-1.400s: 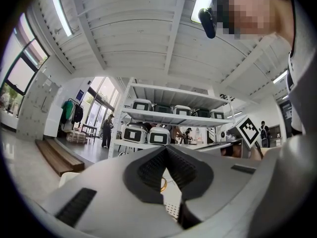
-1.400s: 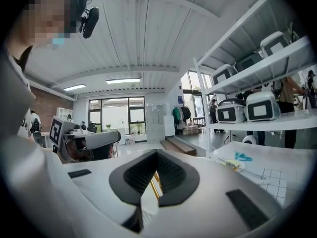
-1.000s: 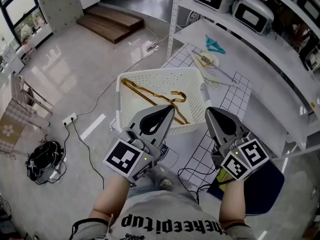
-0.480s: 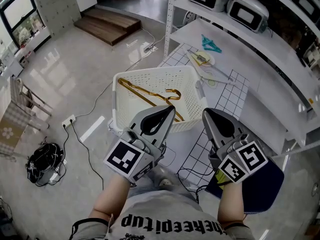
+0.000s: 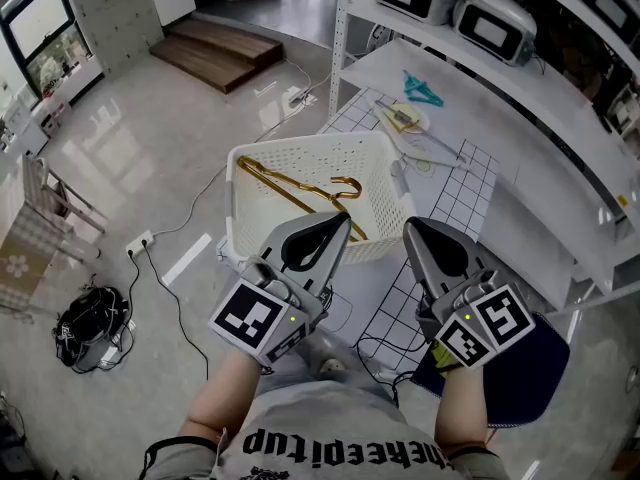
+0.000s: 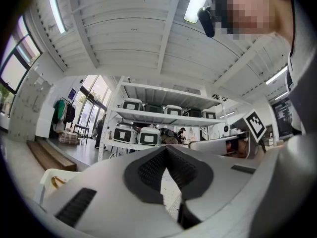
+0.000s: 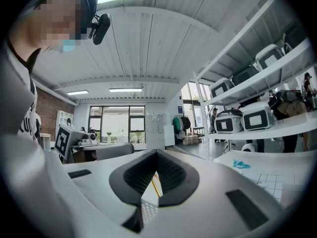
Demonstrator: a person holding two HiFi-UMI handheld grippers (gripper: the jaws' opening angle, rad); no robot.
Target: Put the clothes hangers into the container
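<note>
A white perforated basket (image 5: 250, 173) stands on the floor in front of me, with a gold hanger (image 5: 296, 192) lying inside it. A teal hanger (image 5: 424, 89) and a pale hanger (image 5: 412, 120) lie on the low white shelf (image 5: 520, 138) to the right. My left gripper (image 5: 343, 218) is held over the basket's near rim, shut and empty. My right gripper (image 5: 408, 224) is beside the basket's near right corner, also shut with nothing in it. The left gripper (image 6: 166, 148) shows its tips meeting. Past the right gripper (image 7: 156, 151) I see the teal hanger (image 7: 241, 164).
A white wire grid panel (image 5: 440, 218) lies on the floor under the shelf. Cables (image 5: 170, 288) and a power strip (image 5: 139, 238) run over the floor at left, beside a black bundle (image 5: 90, 328). Grey appliances (image 5: 500, 28) stand on the upper shelf. A dark blue seat (image 5: 530, 378) sits at my right.
The head view has shifted slightly, so the basket sits a little higher and further left. Both grippers stay shut and hold almost the same place.
</note>
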